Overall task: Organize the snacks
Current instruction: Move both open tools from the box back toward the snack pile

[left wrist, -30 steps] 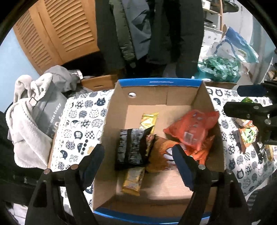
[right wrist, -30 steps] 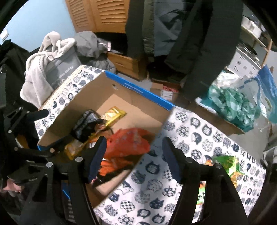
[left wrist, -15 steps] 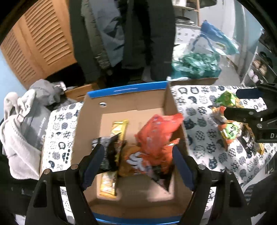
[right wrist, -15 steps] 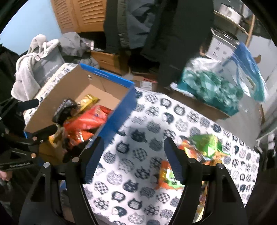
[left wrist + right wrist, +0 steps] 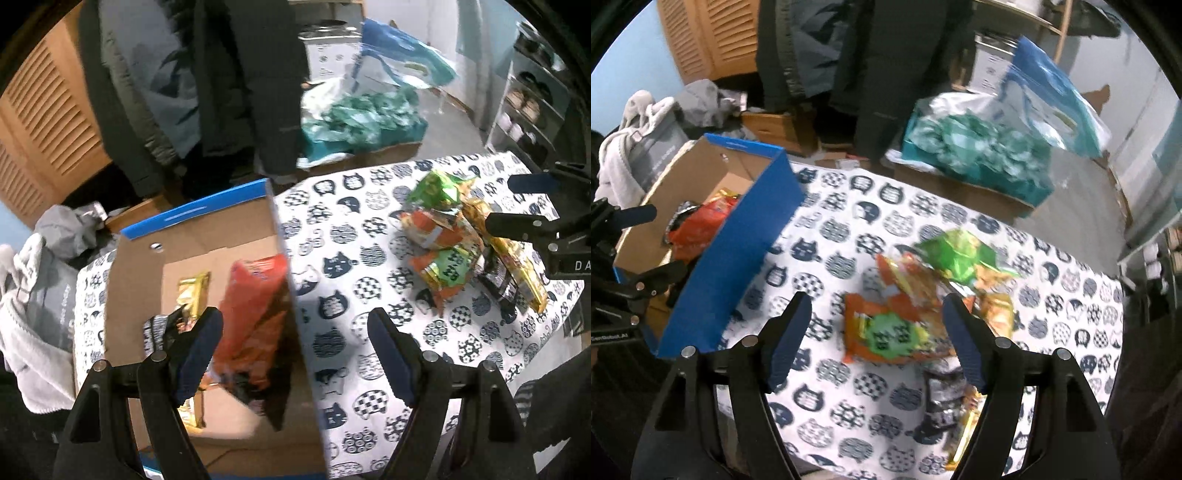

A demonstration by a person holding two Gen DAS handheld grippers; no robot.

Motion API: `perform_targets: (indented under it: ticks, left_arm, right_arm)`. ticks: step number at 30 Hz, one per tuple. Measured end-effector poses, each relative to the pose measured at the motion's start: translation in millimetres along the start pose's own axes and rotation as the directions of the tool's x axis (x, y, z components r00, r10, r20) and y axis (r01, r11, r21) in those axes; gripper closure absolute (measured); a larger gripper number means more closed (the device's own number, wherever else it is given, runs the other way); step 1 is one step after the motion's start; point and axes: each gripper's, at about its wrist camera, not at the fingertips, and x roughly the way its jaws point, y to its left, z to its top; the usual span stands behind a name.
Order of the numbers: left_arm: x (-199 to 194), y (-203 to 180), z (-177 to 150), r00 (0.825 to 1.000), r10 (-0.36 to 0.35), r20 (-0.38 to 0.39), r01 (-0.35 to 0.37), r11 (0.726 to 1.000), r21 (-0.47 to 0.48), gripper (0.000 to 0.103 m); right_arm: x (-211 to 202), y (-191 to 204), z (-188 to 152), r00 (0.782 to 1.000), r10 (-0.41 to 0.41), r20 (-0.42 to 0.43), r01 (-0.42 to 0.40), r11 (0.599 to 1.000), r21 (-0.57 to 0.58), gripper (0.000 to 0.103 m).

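Since a second ago I've swung both tongs rightward, off the box and toward the desk. My right tongs (image 5: 875, 336) hang open and empty over the orange-green packet (image 5: 890, 332); left tongs (image 5: 295, 350), also open, straddle the cardboard box (image 5: 207, 218) wall. I'd drop squarely onto that top packet, pinching mid-body. Beyond it the snack pile (image 5: 956, 258) waits on the cat-print desk (image 5: 849, 206).

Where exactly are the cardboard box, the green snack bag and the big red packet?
cardboard box (image 5: 738, 251), right wrist view, on its blue outer wall.
green snack bag (image 5: 960, 254), right wrist view, middle of its crinkled front.
red packet (image 5: 258, 295), left wrist view, centre of packet.
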Motion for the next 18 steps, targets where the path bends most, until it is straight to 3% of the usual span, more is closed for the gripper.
perform_targets:
  ticks: [11,18]
  left_arm:
    - [11.1,-55.5,11.9,1.0,-0.008,-0.025,0.011,0.992,0.128,0.021]
    - [28.1,-73.4,18.4,0.998,-0.028,-0.061,0.037,0.989,0.144,0.02]
  right_arm:
    - [6.3,-57.7,-31.4,0.999,-0.035,-0.033,0.038,0.994,0.102,0.028]
    - [20.8,-84.2,-46.7,0.994,-0.077,-0.074,0.086,0.988,0.128,0.028]
